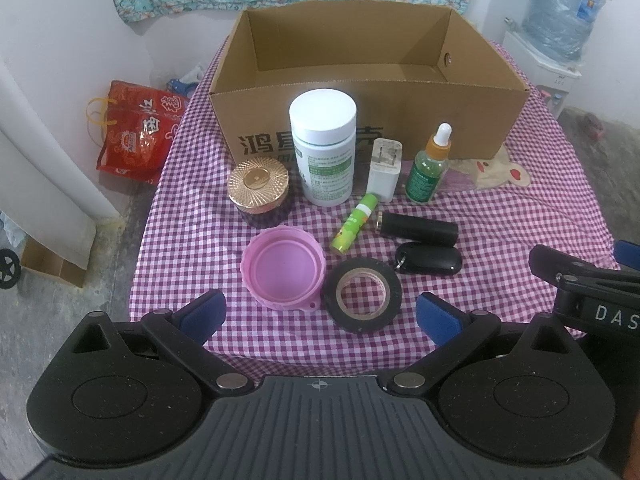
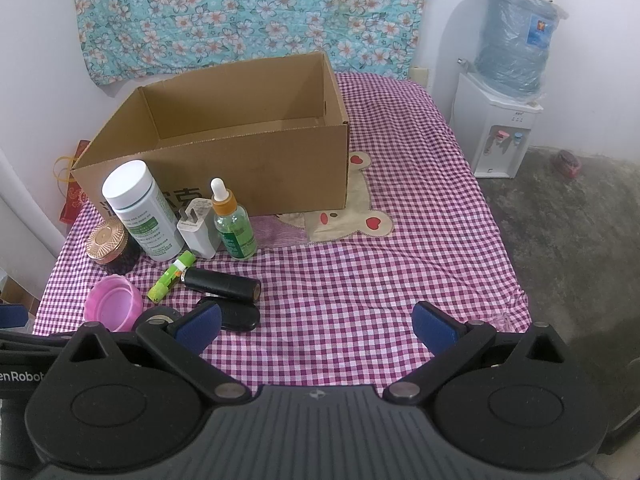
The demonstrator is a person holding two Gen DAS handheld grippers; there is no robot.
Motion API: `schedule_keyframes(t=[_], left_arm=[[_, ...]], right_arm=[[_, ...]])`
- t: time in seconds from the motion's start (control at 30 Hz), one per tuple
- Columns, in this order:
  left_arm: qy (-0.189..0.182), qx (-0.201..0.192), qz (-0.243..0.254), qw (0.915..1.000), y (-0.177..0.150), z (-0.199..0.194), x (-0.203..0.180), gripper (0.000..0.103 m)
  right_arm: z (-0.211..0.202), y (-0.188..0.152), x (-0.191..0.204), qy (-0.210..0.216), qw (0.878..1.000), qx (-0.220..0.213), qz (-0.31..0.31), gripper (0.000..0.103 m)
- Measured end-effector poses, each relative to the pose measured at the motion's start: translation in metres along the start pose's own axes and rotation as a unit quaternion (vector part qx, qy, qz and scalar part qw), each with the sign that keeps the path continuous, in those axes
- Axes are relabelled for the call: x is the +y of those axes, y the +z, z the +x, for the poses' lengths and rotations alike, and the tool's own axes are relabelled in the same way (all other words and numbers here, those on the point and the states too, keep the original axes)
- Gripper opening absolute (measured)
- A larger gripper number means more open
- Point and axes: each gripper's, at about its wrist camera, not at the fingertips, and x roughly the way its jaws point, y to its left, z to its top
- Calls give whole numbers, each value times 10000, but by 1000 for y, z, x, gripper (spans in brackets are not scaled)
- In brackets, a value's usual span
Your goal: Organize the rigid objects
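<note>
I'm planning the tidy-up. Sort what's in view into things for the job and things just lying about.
For the job: cardboard box, white bottle, dropper bottle, charger plug, gold-lidded jar, pink lid, black tape roll, green tube, black cylinder, key fob.

Lying about: red bag, water dispenser, floral cloth.

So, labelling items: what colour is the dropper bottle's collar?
Orange, on the green dropper bottle; left wrist view.

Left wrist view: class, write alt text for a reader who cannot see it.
Small household items sit in front of an empty open cardboard box on a checked tablecloth: white bottle, dropper bottle, pink lid, black tape roll. The open left gripper holds nothing.
</note>
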Motion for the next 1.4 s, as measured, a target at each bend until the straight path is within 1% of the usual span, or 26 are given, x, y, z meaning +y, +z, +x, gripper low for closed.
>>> schedule_keyframes(t=[0.87,1.4], left_arm=[[21,1,13,10000,1,-1,1,102],[40,-36,83,10000,5,1,-5,102]], right_arm=[[0,0,0,11,10000,-19,6,103],[5,3,-16,15,9997,-120,214,103]])
